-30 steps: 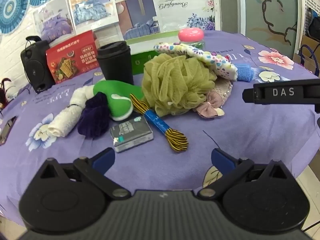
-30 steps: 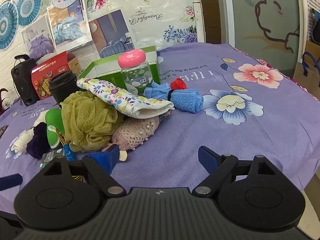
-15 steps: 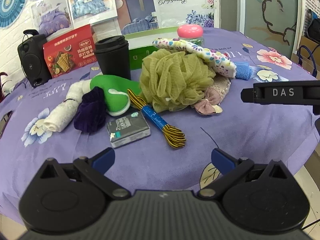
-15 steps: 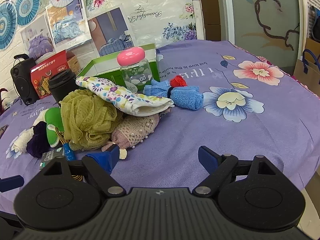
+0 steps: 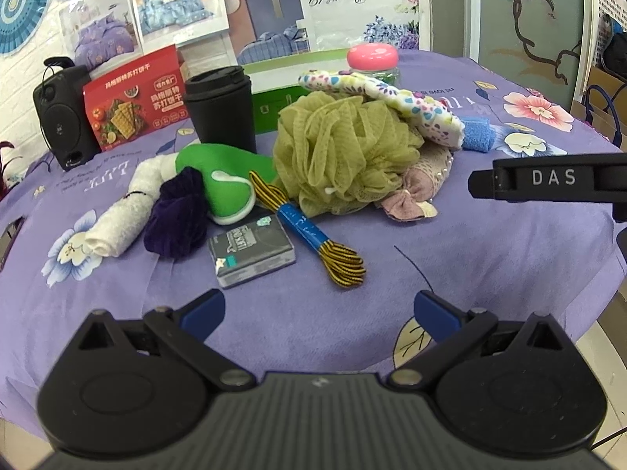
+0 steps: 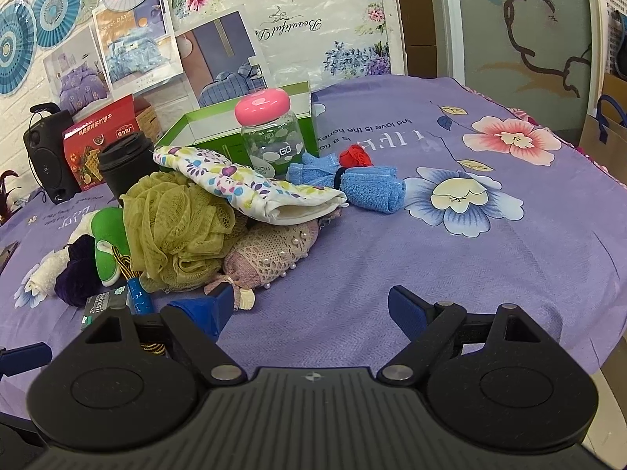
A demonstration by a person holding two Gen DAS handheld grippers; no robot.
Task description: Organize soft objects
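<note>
A pile of soft things lies on the purple flowered tablecloth [image 5: 490,258]: an olive mesh bath puff [image 5: 345,149] [image 6: 176,227], a flowered cloth pouch [image 5: 384,98] [image 6: 250,188], a pink lace piece with pearls [image 6: 270,250], a green slipper [image 5: 223,180], a dark purple scrunchie [image 5: 176,215], a rolled white towel [image 5: 121,215], a blue rolled towel [image 6: 368,188] and a yellow-black lace bundle [image 5: 309,235]. My left gripper [image 5: 319,311] is open and empty, in front of the pile. My right gripper [image 6: 309,307] is open and empty, beside the lace piece.
A small dark packet [image 5: 250,250] lies near the lace bundle. Behind the pile stand a black cup [image 5: 219,105], a pink-lidded jar [image 6: 270,133], an open green box [image 6: 219,129], a red cracker box [image 5: 133,98] and a black speaker [image 5: 62,117].
The left view has shifted slightly, with the pile a little nearer the centre. Both grippers stay open and empty; no object has moved.
</note>
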